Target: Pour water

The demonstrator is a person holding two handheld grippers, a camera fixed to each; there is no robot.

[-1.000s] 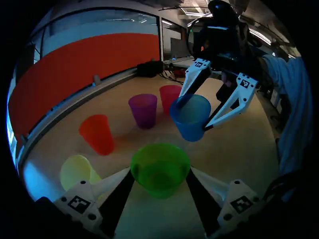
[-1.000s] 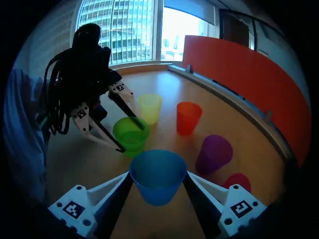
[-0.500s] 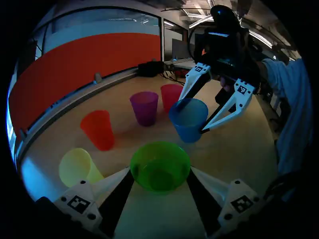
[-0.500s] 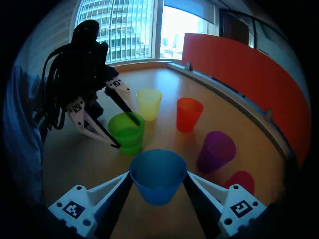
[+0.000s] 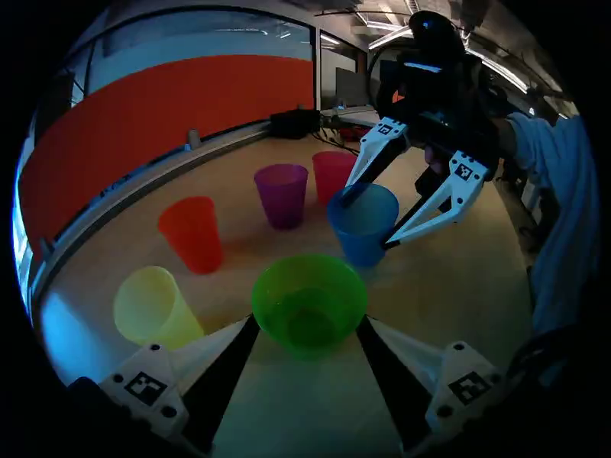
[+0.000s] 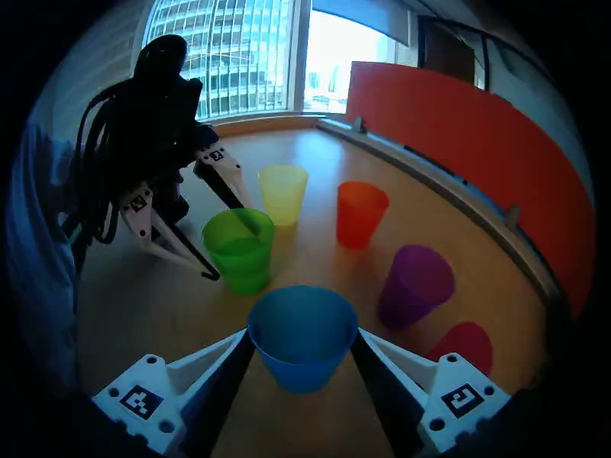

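Green cup (image 5: 308, 305): translucent plastic, smooth, glossy.
Blue cup (image 6: 303, 336): translucent plastic, smooth.
Table (image 5: 458, 282): pale wood, satin sheen.
Left gripper fingers (image 5: 183, 359): white matt plastic.
Sleeve (image 5: 565, 191), beside blue cup: cloth.

We have tipped the green cup (image 6: 238, 250) back upright in our left gripper (image 5: 307, 324) and brought it lower toward the table (image 6: 321, 160). The blue cup (image 5: 363, 225) in our right gripper (image 6: 302, 336) has levelled too.
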